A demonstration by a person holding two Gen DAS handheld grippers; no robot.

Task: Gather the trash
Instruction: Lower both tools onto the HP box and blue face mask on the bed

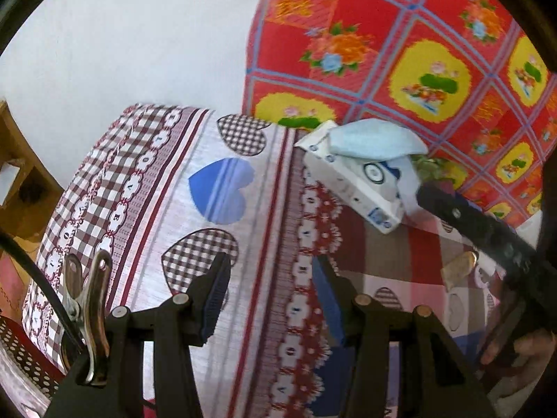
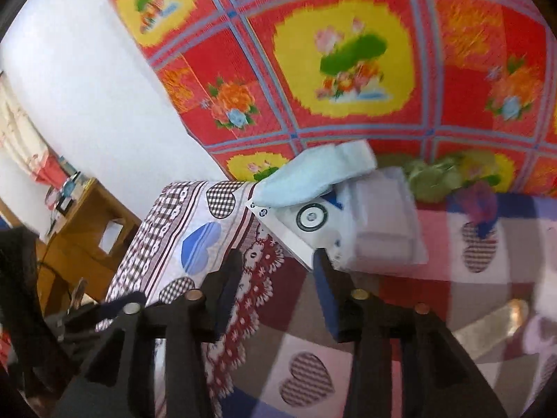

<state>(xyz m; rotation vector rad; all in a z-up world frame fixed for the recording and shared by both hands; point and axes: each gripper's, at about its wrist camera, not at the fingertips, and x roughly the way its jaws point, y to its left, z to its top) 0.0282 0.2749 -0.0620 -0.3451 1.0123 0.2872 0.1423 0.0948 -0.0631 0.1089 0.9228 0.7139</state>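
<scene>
Hovering with jaws spread and nothing between the blue pads: right gripper (image 2: 276, 278), poised over the heart-patterned cloth (image 2: 306, 317), pointing toward the far wall. Sitting just beyond the right-hand fingertip (image 2: 322, 268), almost touching in this view: the near corner of a white printed box (image 2: 313, 223), lying flat on the cloth. Draped over the box's far end: a pale blue folded tissue or cloth (image 2: 313, 174), likely the trash to gather, though not certain from these pictures. Running diagonally, from near-right to far-left of the fingers: the long axis of that blue piece. Lying further right at the foot of the red floral hanging (image 2: 348, 69): a green crumpled scrap (image 2: 435, 174), too blurred to identify. Resting low to the right on the cloth: a tan wrapper-like piece (image 2: 494, 320), also blurred.

Hanging likewise released and empty: left gripper (image 1: 271, 278), over the striped band of the cloth (image 1: 222, 146). Lying well up and to the right of these fingers: the same box (image 1: 355, 188) with the blue piece (image 1: 376, 139) on top. Crossing the right edge of this view: the other tool's dark arm (image 1: 487, 233), already reaching toward the box.

Judging by this, nearer to the pile: the right side. Needing, probably: a short push forward and slightly right, then closing across the blue piece's short width.
</scene>
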